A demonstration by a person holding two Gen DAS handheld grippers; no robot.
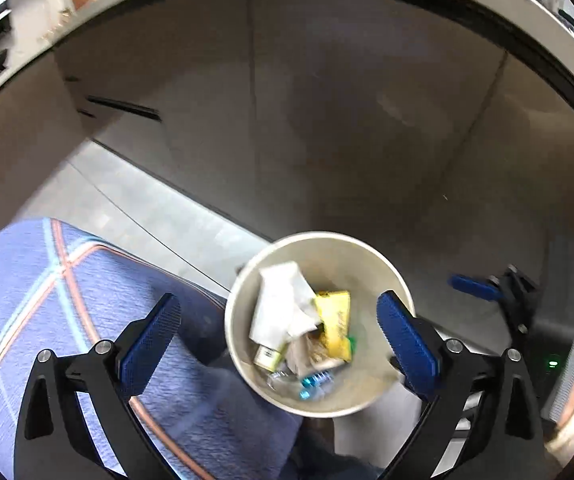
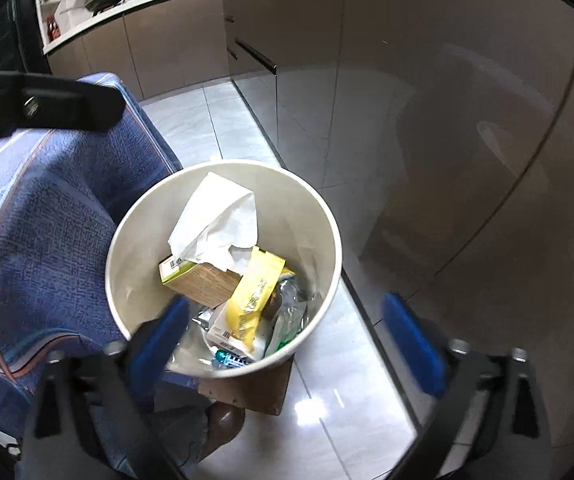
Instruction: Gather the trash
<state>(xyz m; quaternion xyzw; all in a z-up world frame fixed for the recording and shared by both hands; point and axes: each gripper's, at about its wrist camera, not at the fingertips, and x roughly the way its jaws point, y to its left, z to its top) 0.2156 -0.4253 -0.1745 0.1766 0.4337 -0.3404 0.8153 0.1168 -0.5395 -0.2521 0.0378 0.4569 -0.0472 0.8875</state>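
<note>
Below both wide-open, empty tools, the bin holds the trash.

The glossy pale tiled floor carries the cream bin, standing upright beside the cabinet fronts.

Both cameras look steeply down along their own tool fingers into the same bin, which stands on the floor beside the cabinets. The left wrist view sits higher and farther back, so the bin looks small. The right wrist view is nearer and shares the blue cloth too.
</note>
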